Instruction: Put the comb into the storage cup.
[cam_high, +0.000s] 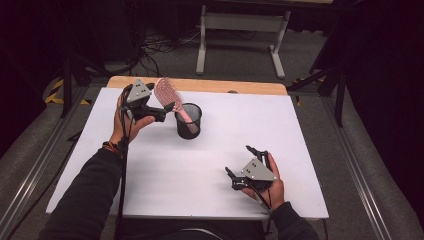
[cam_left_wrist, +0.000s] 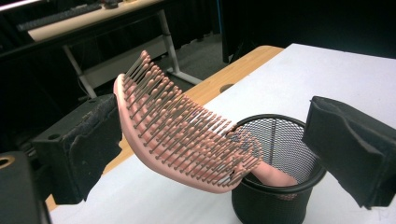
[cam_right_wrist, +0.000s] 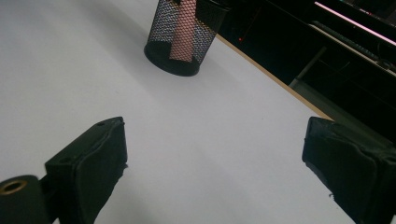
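Note:
A pink hairbrush (cam_high: 165, 92) stands handle-down in a black mesh cup (cam_high: 188, 122) at the back left of the white table top (cam_high: 280, 130), its head leaning out to the left. My left gripper (cam_high: 162, 112) is open, its jaws set wide on either side of the brush head (cam_left_wrist: 177, 135) just above the cup (cam_left_wrist: 275, 200). One jaw sits close against the brush's back; I cannot tell whether it touches. My right gripper (cam_high: 239, 160) is open and holds nothing near the front right. In the right gripper view, that gripper (cam_right_wrist: 217, 135) faces the cup (cam_right_wrist: 180, 37) from a distance.
A wooden strip (cam_high: 215, 86) runs along the table's far edge. A white desk frame (cam_high: 240, 30) stands on the floor behind, with cables beside it. Metal rails (cam_high: 350, 165) flank the table on both sides.

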